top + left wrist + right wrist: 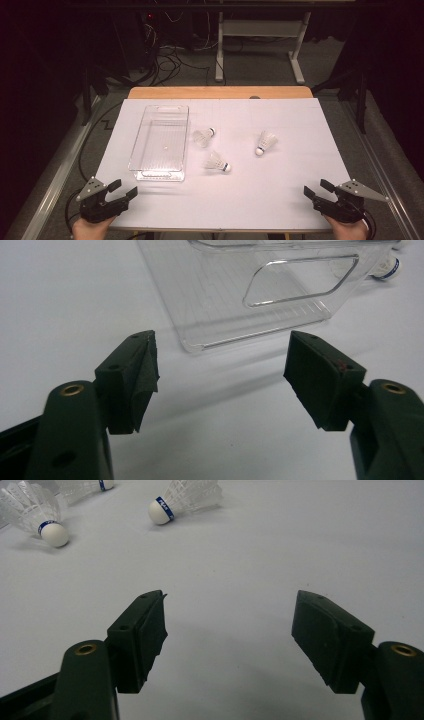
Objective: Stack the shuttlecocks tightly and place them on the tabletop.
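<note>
Three white shuttlecocks lie on the white table sheet point(280, 180): one point(204, 136) just right of the clear plastic bin point(161, 142), one point(218, 162) in front of it, one point(266, 142) farther right. My left gripper point(123, 190) rests at the near left corner, open and empty, pointing toward the bin's near end point(260, 305). My right gripper point(317, 189) sits at the near right corner, open and empty, aimed at the shuttlecocks point(185, 500) point(35, 517). In the gripper views the left gripper point(222, 347) and the right gripper point(230, 605) hold nothing between their jaws.
The bin is empty and stands lengthwise on the left half of the sheet. A wooden table edge point(220, 93) shows beyond the sheet. Behind the table, the dark floor holds cables and a white desk frame point(260, 45).
</note>
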`<state>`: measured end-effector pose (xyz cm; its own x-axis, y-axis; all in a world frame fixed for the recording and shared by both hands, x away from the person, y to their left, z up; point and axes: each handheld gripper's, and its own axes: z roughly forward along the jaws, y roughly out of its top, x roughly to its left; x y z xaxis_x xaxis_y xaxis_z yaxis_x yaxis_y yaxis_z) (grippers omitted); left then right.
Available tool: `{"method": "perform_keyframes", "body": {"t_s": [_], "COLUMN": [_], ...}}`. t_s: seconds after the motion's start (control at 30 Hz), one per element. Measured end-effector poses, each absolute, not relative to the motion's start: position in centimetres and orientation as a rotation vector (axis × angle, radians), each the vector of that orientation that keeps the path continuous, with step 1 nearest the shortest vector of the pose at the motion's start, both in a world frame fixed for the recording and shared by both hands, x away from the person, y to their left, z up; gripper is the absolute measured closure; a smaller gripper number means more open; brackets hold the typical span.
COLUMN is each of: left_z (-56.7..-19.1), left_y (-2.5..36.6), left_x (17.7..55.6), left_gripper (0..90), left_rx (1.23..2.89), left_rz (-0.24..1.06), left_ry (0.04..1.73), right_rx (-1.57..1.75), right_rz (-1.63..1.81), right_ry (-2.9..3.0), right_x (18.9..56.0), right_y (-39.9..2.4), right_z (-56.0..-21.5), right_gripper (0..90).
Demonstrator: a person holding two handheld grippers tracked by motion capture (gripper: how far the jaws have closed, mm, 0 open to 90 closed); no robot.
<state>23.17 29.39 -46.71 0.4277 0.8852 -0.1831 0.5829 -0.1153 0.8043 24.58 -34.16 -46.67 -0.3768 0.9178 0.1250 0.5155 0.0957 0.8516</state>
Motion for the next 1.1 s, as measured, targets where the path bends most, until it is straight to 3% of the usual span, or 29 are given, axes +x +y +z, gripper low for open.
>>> {"method": "perform_keyframes", "body": {"t_s": [0.7,1.1], "left_z": [-46.7,-46.5], "left_y": [28.8,26.6], "left_x": [23.0,22.5], "left_gripper": [31.0,31.1], "left_rx": [1.807,1.841], "left_rz": [0.421,0.406], "left_ry": [1.252,1.19], "right_rx": [1.395,1.406], "right_rz": [1.206,1.215], "right_ry": [1.953,1.95], "right_x": [24.7,24.7], "right_y": [-34.1,-34.1], "right_z": [-46.7,-46.8], "right_gripper": [30.9,30.7]}}
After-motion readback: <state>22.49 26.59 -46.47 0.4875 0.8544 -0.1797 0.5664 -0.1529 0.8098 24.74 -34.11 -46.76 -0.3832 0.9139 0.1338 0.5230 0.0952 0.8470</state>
